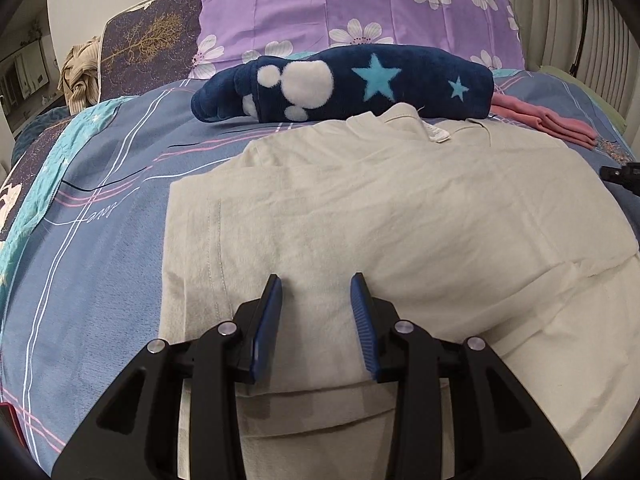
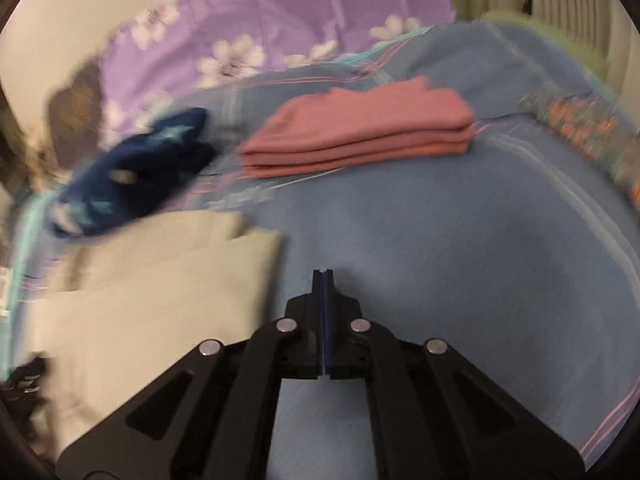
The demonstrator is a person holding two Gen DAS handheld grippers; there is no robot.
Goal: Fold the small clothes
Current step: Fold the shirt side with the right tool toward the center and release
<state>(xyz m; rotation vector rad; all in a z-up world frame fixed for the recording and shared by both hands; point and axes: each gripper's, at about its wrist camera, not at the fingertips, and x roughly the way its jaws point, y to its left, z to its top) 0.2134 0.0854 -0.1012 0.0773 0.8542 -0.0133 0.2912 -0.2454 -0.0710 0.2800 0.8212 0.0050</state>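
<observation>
Left wrist view: the cream cotton shirt (image 1: 360, 208) lies flat on the blue striped bedsheet (image 1: 100, 208), long axis running away from the camera, its collar end toward the navy fleece bundle with stars and white dots (image 1: 340, 88) just beyond it. The left gripper (image 1: 316, 292) hovers over the shirt's near part, jaws apart, nothing between them. A purple flowered pillow (image 1: 360, 12) sits behind the bundle.

Right wrist view, blurred: the right gripper (image 2: 323, 276) is fully closed and empty above bare sheet, the shirt to its left. Folded pink cloth (image 2: 360, 128) lies beyond, right of the bundle.
</observation>
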